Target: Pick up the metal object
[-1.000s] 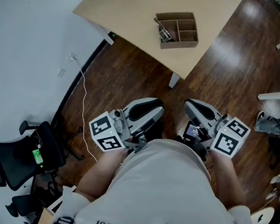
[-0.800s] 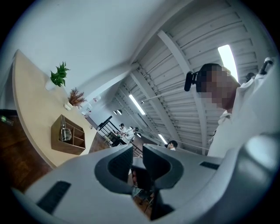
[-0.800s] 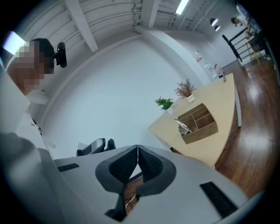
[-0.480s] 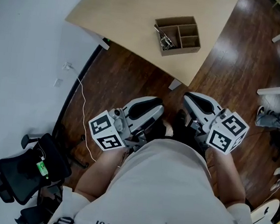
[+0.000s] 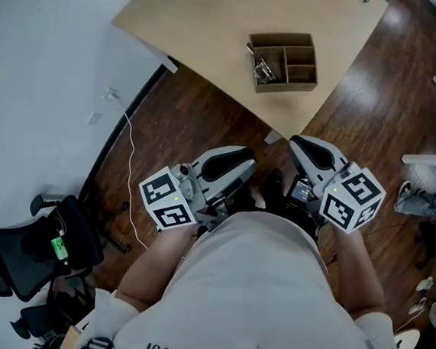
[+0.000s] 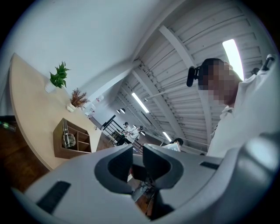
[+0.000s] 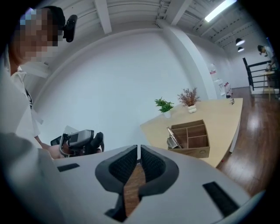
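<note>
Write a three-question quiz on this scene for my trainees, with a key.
1. True or false: the metal object lies in the wooden organiser box on the table.
2. What is between the jaws of the left gripper? A) the metal object B) nothing C) a cable
3. How many potted plants stand on the table in the right gripper view?
Key: 1 true; 2 B; 3 two.
</note>
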Action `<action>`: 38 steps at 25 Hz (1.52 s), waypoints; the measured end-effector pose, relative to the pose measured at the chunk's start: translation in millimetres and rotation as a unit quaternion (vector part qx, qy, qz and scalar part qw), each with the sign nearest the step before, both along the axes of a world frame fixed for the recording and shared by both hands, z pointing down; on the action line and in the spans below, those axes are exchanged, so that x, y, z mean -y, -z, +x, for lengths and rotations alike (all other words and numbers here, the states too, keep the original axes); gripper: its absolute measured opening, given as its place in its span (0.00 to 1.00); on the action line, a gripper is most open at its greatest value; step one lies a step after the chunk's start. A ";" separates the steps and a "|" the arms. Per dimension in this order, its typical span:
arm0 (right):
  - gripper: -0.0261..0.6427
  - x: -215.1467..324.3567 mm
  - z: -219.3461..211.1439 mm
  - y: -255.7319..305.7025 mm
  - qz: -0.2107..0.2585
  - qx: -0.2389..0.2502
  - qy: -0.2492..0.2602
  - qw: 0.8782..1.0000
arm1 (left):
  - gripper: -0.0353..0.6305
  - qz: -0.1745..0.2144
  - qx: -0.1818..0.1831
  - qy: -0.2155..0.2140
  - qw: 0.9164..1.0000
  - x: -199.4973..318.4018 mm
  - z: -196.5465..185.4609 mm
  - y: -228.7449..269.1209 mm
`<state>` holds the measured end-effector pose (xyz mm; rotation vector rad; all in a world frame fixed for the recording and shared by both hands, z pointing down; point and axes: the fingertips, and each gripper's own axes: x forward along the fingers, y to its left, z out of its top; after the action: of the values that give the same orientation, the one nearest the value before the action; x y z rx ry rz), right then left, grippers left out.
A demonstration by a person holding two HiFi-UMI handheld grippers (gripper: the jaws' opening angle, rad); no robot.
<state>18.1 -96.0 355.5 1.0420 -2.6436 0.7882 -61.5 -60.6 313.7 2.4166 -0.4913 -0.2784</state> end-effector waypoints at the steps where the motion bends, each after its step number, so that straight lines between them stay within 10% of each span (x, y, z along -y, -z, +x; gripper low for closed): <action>1: 0.04 4.2 2.1 -2.3 0.003 -0.006 0.001 1.000 | 0.12 0.001 0.000 0.004 1.000 2.4 0.9 0.1; 38: 0.11 142.5 -18.1 -90.0 0.059 -0.211 0.034 0.975 | 0.22 -0.062 0.058 0.073 0.994 101.1 -5.0 -74.9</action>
<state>0.0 -238.4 445.4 1.0089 -2.3649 0.3474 -66.5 -161.7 388.6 2.2881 -0.7184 -0.1652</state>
